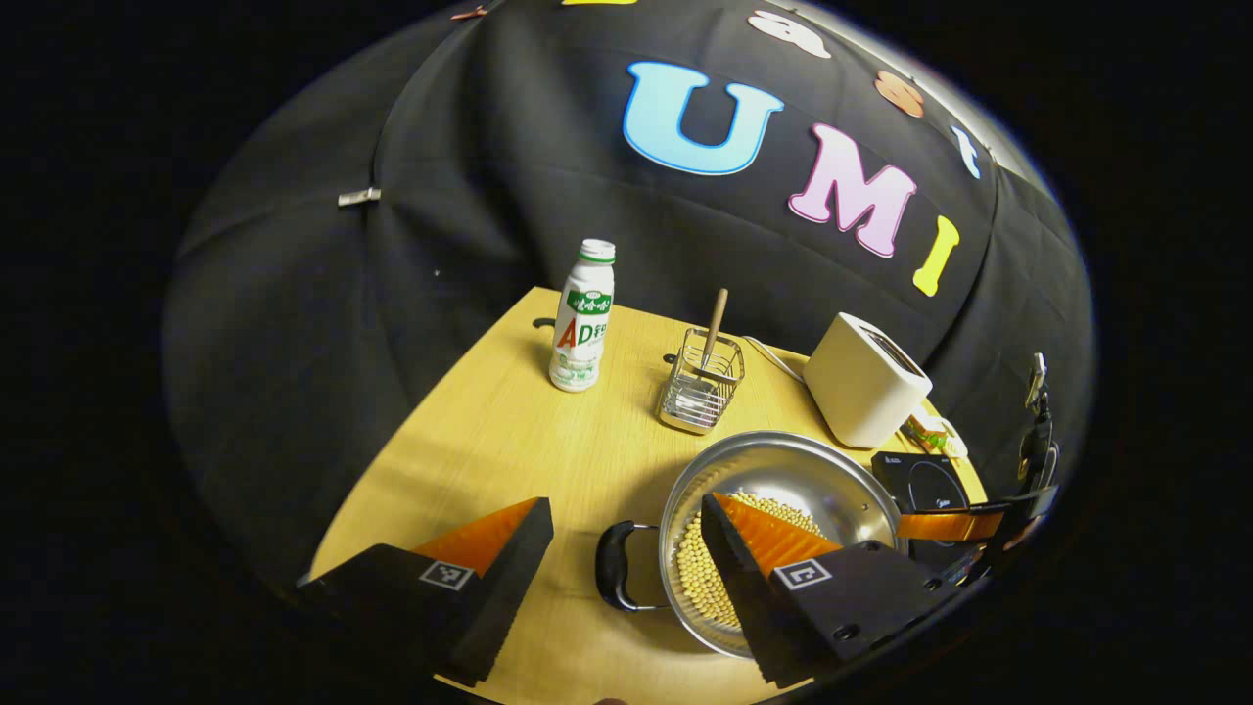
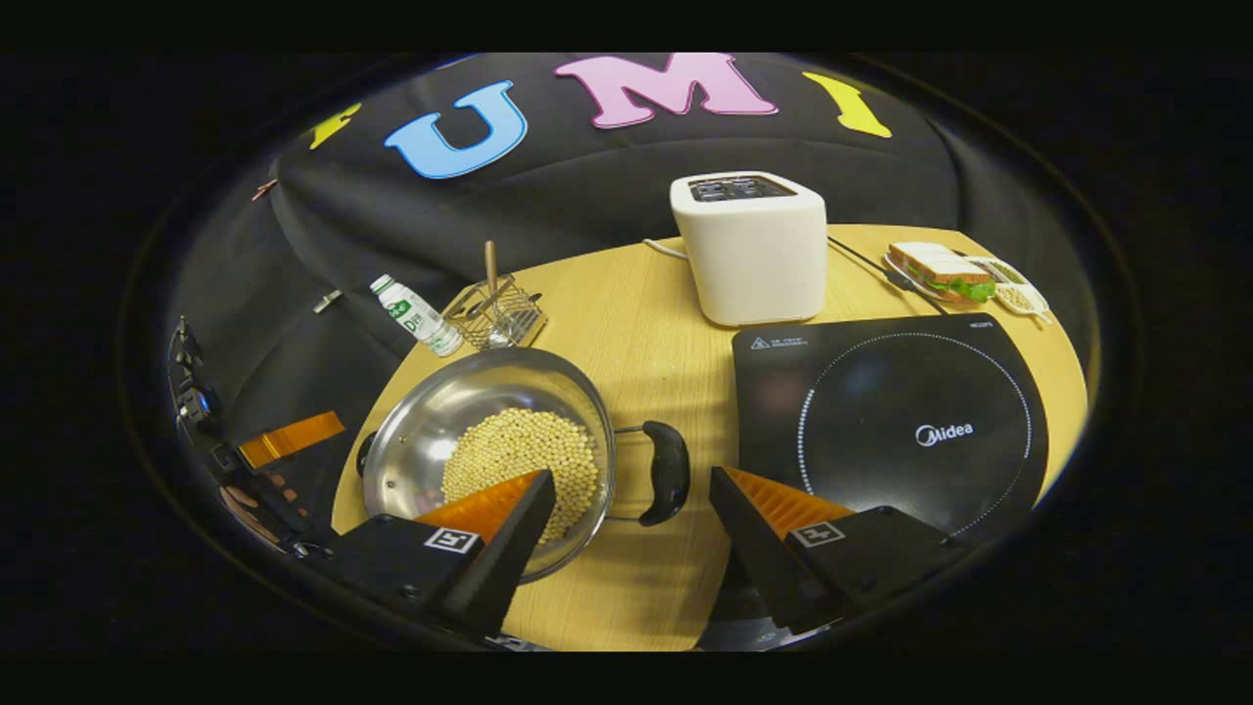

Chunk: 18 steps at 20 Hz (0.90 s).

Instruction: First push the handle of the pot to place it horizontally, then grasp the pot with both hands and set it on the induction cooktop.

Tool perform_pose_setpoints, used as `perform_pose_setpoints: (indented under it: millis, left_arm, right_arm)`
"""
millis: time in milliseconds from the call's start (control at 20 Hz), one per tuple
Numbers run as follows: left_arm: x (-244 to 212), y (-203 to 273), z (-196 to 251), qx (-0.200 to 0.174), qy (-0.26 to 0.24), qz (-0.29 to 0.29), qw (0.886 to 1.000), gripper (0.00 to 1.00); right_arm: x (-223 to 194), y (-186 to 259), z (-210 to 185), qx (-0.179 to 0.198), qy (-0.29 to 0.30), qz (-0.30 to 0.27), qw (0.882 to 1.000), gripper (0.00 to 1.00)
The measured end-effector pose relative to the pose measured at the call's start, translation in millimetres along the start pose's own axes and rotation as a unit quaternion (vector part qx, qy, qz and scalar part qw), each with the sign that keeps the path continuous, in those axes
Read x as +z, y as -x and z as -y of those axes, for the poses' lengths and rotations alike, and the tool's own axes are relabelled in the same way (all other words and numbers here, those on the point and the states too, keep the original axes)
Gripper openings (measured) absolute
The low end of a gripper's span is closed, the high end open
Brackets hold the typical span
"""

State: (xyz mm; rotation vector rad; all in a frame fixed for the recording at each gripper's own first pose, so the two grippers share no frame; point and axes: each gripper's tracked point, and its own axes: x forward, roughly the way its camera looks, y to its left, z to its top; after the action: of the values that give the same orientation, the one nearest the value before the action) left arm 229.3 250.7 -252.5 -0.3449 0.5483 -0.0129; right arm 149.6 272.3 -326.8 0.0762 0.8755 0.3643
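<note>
The pot (image 2: 487, 446), steel and holding a heap of pale beans (image 2: 524, 468), sits on the worktop (image 2: 636, 333) at 9 o'clock of the cooktop (image 2: 896, 421), just beside it and not on it. One black handle (image 2: 666, 473) points toward the cooktop; the other handle (image 1: 615, 565) sticks out the opposite side. The left claw (image 1: 626, 548) hangs wide open around that outer handle, one finger over the beans inside the rim, the other over bare wood, gripping nothing. The right claw (image 2: 631, 519) is likewise spread wide around the inner handle, one finger (image 2: 489, 534) over the pot's rim, the other near the cooktop's edge, holding nothing. At 12 o'clock of the pot stands a wire rack (image 2: 494, 311) with a wooden-handled utensil, and just beside that a bottle (image 2: 419, 315). A white toaster (image 2: 752, 245) stands at 12 o'clock of the cooktop, with a sandwich (image 2: 945, 271) on a plate at 3 o'clock of it.
</note>
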Motion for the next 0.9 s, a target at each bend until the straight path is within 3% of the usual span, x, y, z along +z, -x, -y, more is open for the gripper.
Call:
perform_pose_setpoints:
  millis: [250,550,650,750,800,850,900]
  left_arm:
    - [-26,-24,10,-0.029,0.018,-0.053,0.998,0.96]
    - [-39,-49,6,-0.023,-0.001,-0.083,0.996,0.94]
    - [-47,-52,8,-0.03,0.016,-0.098,0.995,0.93]
    - [-58,-54,14,-0.044,0.037,-0.114,0.992,0.9]
    - [-62,-57,14,-0.043,0.044,-0.121,0.991,0.88]
    - [-66,-60,13,-0.04,0.047,-0.134,0.989,0.85]
    - [-71,-59,11,-0.035,0.046,-0.145,0.988,0.85]
  right_arm:
    - [-10,-17,-6,0.012,-0.018,-0.038,0.999,0.99]
    - [-15,-37,-11,0.016,-0.018,-0.073,0.997,0.98]
    - [-15,-44,-5,0.002,-0.015,-0.075,0.997,0.96]
    - [-16,-50,-3,-0.006,-0.018,-0.074,0.997,0.86]
    - [-17,-52,2,-0.016,-0.016,-0.076,0.997,0.74]
    - [-17,-52,7,-0.021,-0.015,-0.076,0.997,0.78]
    - [-18,-53,5,-0.02,-0.014,-0.074,0.997,0.6]
